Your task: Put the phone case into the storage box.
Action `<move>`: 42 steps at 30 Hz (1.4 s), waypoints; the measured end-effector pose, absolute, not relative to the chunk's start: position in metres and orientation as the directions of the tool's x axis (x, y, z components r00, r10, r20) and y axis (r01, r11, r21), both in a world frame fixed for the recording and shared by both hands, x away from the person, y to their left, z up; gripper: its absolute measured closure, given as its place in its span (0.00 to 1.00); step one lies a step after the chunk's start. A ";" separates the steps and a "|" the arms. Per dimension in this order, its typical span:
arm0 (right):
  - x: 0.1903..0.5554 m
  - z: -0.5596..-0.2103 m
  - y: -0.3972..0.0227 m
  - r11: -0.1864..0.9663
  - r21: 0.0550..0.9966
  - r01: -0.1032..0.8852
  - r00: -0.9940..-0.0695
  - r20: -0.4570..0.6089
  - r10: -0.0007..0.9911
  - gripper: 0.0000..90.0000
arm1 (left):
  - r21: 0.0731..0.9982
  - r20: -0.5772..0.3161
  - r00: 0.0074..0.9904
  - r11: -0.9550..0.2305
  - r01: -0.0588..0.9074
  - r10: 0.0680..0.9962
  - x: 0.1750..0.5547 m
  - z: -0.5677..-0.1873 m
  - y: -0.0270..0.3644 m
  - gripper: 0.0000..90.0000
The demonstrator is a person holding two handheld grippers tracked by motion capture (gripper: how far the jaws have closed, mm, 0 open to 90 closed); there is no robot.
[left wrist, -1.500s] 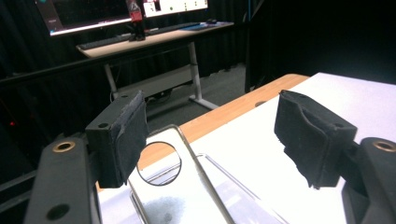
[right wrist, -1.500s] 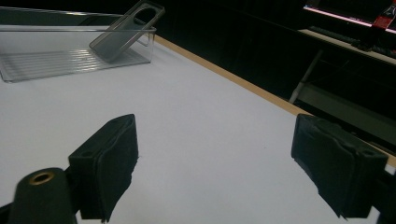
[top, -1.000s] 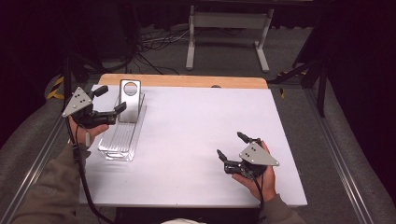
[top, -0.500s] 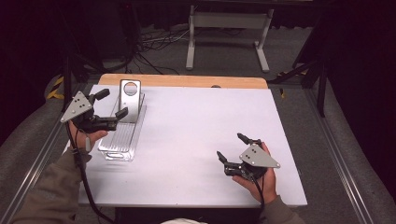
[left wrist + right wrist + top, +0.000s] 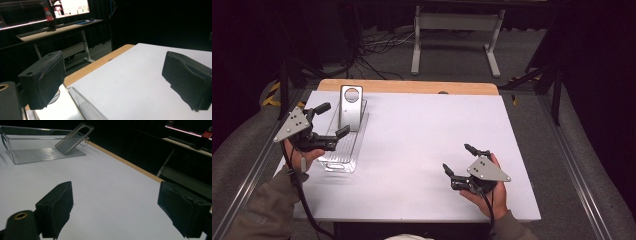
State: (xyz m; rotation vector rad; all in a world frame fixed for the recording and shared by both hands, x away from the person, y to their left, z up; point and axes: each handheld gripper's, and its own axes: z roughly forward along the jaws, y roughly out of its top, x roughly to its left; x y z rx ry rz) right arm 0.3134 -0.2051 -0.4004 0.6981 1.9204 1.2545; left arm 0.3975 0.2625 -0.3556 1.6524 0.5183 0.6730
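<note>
Overhead, in the high view, the white table carried a clear plastic bin at about nine o'clock from its middle, with a grey metal plate with a round hole standing propped against the bin's far end. The left gripper hovered over the bin's left wall, jaws spread wide with nothing between them; they had just been opening. The person's left hand sat at seven o'clock from those jaws. At about five o'clock from the table's middle, the right gripper was held by the right hand above bare tabletop, well apart from the bin, its jaws also parted and holding nothing.

Next, in the left gripper view, the two black pads stood far apart with only white tabletop and the bin's clear rim between them; neither pad touched it. A desk with a lit monitor lay at eleven o'clock in the dark room beyond.

Finally, in the right gripper view, the pads stood wide over empty white surface. The bin lay at ten o'clock, well off, and the holed plate leaned tilted against its end wall, lower edge on the ribbed floor.
</note>
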 end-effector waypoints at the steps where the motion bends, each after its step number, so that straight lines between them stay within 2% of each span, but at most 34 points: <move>1: 0.313 -0.400 -0.205 0.376 0.925 0.048 -0.590 -0.278 0.758 0.15 | 0.982 0.148 0.734 -0.187 -0.028 0.662 0.396 -0.356 0.262 0.06; 16: 0.310 -0.399 -0.203 0.383 0.923 0.039 -0.599 -0.285 0.748 0.15 | 0.975 0.182 0.757 -0.216 -0.055 0.627 0.379 -0.359 0.254 0.06; 42: 0.297 -0.404 -0.201 0.407 0.912 0.040 -0.616 -0.298 0.729 0.15 | 0.970 0.180 0.803 -0.237 -0.049 0.568 0.345 -0.378 0.237 0.06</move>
